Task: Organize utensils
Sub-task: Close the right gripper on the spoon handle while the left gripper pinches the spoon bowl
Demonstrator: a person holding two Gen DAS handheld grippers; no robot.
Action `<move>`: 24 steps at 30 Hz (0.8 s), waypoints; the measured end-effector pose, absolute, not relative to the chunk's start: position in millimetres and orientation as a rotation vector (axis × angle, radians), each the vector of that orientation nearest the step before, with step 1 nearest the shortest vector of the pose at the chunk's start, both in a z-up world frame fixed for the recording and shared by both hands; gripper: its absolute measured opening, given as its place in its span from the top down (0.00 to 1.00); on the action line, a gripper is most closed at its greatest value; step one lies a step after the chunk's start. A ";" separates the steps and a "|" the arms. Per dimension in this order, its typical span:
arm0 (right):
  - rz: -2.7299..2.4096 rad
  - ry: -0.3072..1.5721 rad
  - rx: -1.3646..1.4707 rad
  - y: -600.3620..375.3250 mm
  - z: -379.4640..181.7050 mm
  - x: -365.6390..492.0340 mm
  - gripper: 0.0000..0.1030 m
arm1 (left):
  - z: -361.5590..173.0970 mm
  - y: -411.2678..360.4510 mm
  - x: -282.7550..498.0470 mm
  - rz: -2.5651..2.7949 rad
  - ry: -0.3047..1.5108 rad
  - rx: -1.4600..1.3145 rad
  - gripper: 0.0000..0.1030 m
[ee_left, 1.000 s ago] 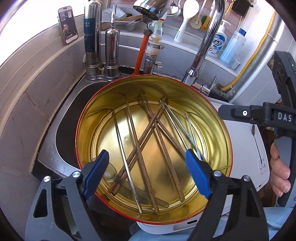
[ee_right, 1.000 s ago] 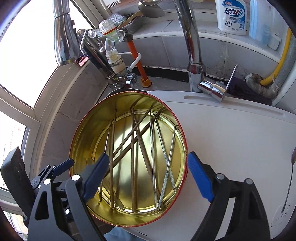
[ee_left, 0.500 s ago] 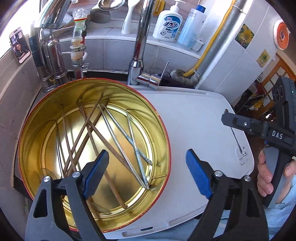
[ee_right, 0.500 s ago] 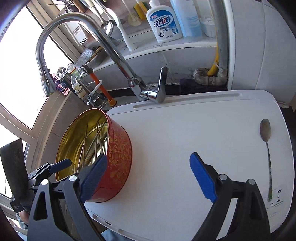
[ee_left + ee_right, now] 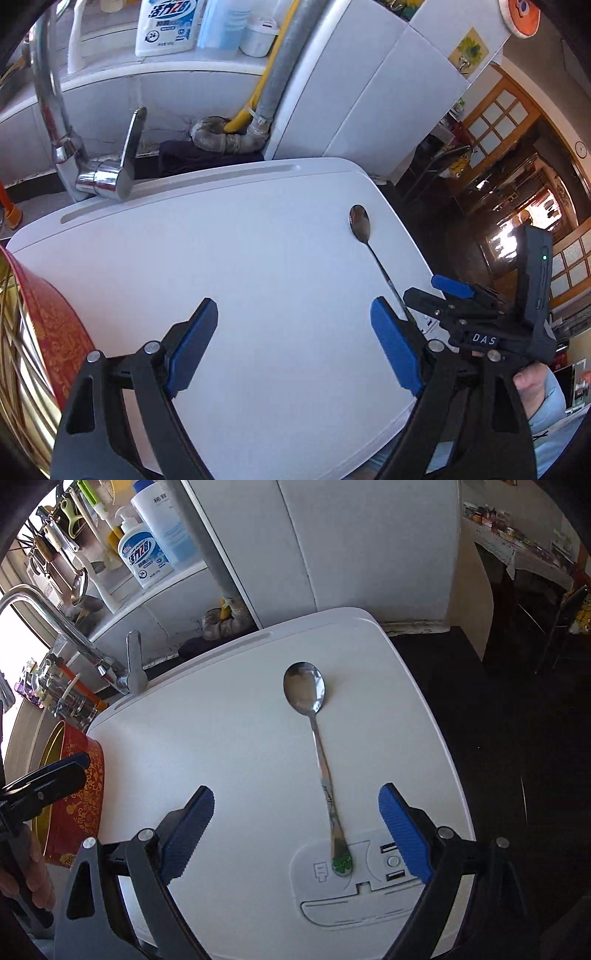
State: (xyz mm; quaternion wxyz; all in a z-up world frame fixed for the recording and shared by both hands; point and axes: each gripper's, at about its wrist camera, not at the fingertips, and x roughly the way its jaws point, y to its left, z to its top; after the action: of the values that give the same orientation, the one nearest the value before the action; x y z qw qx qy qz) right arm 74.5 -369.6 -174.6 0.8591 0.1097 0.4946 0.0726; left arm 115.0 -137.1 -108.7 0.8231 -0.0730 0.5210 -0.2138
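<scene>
Right wrist view: the right gripper (image 5: 295, 827) hangs over a white lid (image 5: 229, 746) with its blue pads (image 5: 186, 834) spread wide and nothing between them touching either pad. A spoon (image 5: 314, 734) lies flat on the lid, bowl toward the back wall, its handle running toward the camera and ending in a green tip that rests on the lid's recessed panel, between the two pads but clear of both. At the left edge stands a red tin (image 5: 79, 797) with gold inside, on the lid's near-left corner. The left gripper (image 5: 44, 775) shows there in front of the tin, held by a hand (image 5: 33, 867). Behind the lid rise a tap (image 5: 74, 635) and a shelf with a soap bottle (image 5: 142, 555). In the left wrist view, the left gripper (image 5: 295, 347) is likewise spread wide and empty above bare lid (image 5: 240, 266). The spoon (image 5: 364, 232) lies off to its right, near the lid's right edge, its handle passing behind the right pad. The right gripper (image 5: 454, 295) hovers just beyond that, over the spoon's handle end. The tin (image 5: 48, 325) sits at the left edge, with thin sticks just visible inside it.
</scene>
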 end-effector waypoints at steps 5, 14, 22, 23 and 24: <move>0.179 1.042 0.122 -372.3 -187.8 77.8 0.11 | -133.7 -191.1 154.5 -0.528 1.154 -0.109 0.19; 0.181 1.034 0.052 -368.1 -200.8 85.5 0.11 | -173.7 -248.7 211.7 -0.631 1.191 -0.068 0.19; 0.201 0.960 -0.067 -353.7 -202.2 78.0 0.47 | -178.8 -263.8 216.3 -0.787 1.119 -0.027 0.90; 0.227 0.953 -0.079 -350.6 -201.2 74.6 0.56 | -181.9 -263.7 216.5 -0.823 1.133 -0.047 0.92; 0.239 0.948 -0.096 -347.6 -200.4 72.3 0.75 | -183.8 -262.3 215.7 -0.856 1.147 -0.079 0.93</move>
State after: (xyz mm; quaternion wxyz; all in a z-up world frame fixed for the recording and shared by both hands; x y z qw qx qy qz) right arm 72.3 -347.6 -200.4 0.8818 -0.0462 0.4552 0.1148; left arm 215.7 -262.3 -183.8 0.7539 -0.0360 0.5256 -0.3924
